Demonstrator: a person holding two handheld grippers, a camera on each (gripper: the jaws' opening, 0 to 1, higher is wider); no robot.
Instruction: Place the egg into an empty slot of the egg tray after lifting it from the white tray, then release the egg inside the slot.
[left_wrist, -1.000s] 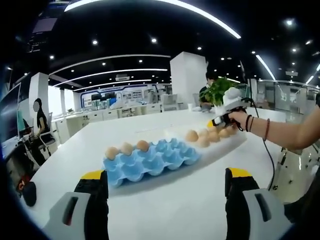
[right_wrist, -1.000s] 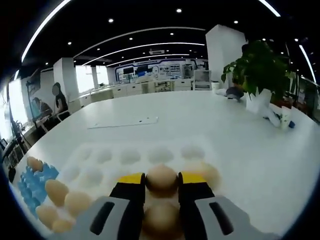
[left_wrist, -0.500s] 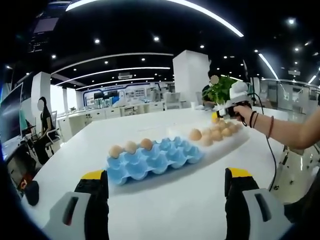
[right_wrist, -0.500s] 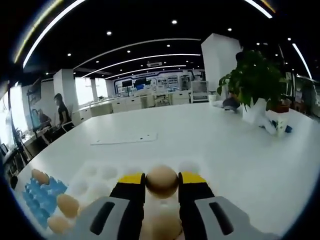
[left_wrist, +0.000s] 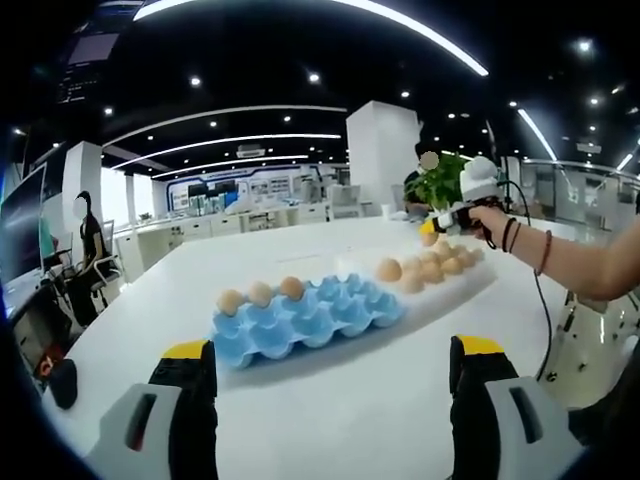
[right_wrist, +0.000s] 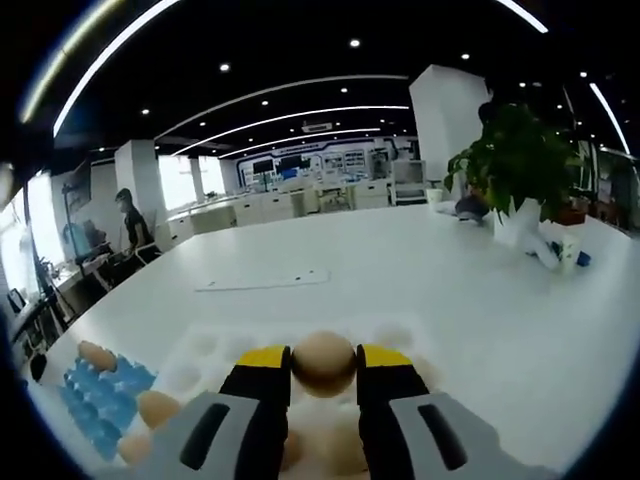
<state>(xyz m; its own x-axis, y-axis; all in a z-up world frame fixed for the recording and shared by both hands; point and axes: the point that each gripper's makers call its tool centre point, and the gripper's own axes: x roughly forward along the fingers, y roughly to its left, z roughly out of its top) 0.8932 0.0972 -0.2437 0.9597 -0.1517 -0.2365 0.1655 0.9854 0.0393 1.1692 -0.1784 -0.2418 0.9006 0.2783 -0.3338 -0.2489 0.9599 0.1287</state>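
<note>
One egg up in my right gripper, over the white tray.

I see the big white table (left_wrist: 350, 400), one blue egg tray (left_wrist: 300, 320) holding three eggs (left_wrist: 260, 294) along its far edge, and one white tray (left_wrist: 455, 285) just beside it with about six eggs, hard to count. My right gripper (right_wrist: 323, 362) is clamped on an egg (right_wrist: 323, 362); eggs beneath it are half hidden. My left gripper (left_wrist: 330, 370) hangs with jaws wide apart.
</note>
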